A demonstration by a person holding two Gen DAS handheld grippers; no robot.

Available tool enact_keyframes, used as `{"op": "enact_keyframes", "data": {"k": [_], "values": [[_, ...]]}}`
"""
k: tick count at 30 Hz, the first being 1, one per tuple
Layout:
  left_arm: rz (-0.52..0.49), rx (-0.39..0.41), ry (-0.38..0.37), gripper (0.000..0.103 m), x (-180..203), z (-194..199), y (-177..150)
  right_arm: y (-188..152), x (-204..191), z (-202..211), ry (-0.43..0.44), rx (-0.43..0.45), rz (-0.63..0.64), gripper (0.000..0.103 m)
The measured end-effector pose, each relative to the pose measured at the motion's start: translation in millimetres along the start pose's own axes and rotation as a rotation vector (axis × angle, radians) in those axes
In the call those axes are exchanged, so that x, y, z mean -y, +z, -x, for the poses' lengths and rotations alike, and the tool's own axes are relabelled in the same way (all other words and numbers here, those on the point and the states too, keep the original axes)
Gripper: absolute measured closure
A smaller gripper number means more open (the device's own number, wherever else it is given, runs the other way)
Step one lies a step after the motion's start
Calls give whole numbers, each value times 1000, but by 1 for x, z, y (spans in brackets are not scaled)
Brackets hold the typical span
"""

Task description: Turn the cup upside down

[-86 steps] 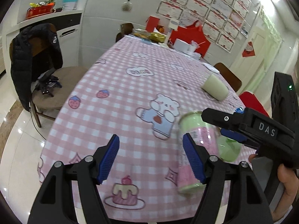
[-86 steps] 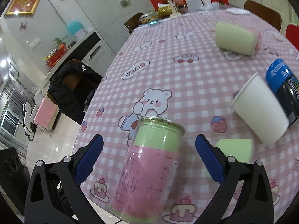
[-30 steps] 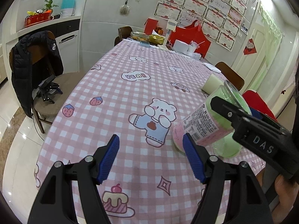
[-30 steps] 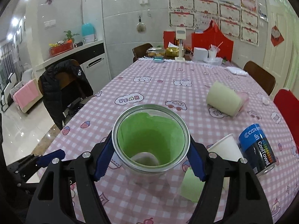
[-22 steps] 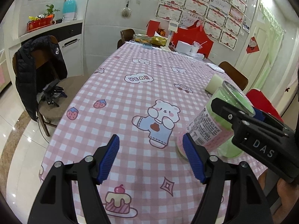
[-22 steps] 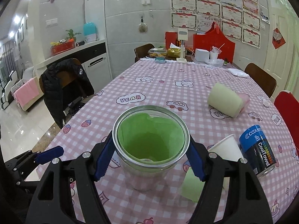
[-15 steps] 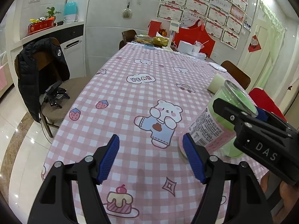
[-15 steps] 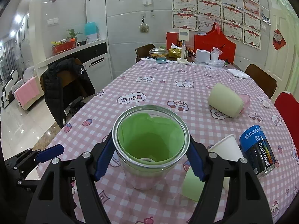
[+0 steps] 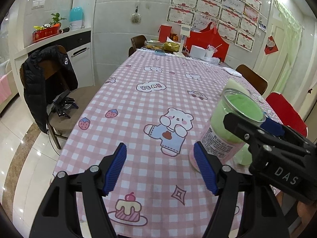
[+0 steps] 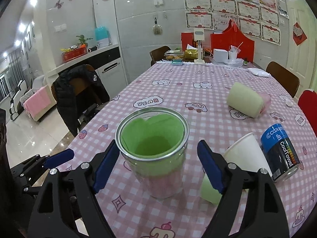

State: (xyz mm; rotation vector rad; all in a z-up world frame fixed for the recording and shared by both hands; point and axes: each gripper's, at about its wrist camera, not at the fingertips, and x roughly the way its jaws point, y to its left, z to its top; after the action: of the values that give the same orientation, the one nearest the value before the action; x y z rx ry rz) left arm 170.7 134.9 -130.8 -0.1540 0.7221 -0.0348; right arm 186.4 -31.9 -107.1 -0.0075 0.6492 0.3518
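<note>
A clear cup (image 10: 156,158) lined green and pink stands upright, mouth up, on the pink checked tablecloth (image 10: 188,91). My right gripper (image 10: 156,166) is open, its blue pads either side of the cup with a gap on the right. In the left wrist view the same cup (image 9: 223,136) stands at the right, with the right gripper's black body in front of it. My left gripper (image 9: 160,168) is open and empty, low over the cloth to the left of the cup.
A white paper cup (image 10: 247,154) and a blue can (image 10: 281,150) lie right of the cup, a pale green cup (image 10: 245,101) lies farther back. A green pad (image 10: 210,190) lies by the right pad. A chair with a black jacket (image 9: 45,81) stands at the left.
The right gripper turned the cup from mouth-down to mouth-up and set it on the cloth, then opened off it. The left gripper stayed open and moved little.
</note>
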Motion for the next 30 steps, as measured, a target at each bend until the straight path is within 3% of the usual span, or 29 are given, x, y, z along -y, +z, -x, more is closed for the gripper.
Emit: {"op": "enact_keyframes", "data": {"k": [9, 12, 18, 30], "values": [[-29, 35, 13, 34, 13, 24, -3, -2, 6, 26, 9, 38, -20, 25], [-41, 50, 18, 34, 19, 33, -3, -2, 9, 39, 16, 63, -28, 17], [-78, 94, 16, 34, 38, 57, -5, -3, 19, 69, 14, 121, -41, 16], [-141, 267, 41, 33, 72, 115, -13, -16, 32, 143, -26, 299, -37, 12]]}}
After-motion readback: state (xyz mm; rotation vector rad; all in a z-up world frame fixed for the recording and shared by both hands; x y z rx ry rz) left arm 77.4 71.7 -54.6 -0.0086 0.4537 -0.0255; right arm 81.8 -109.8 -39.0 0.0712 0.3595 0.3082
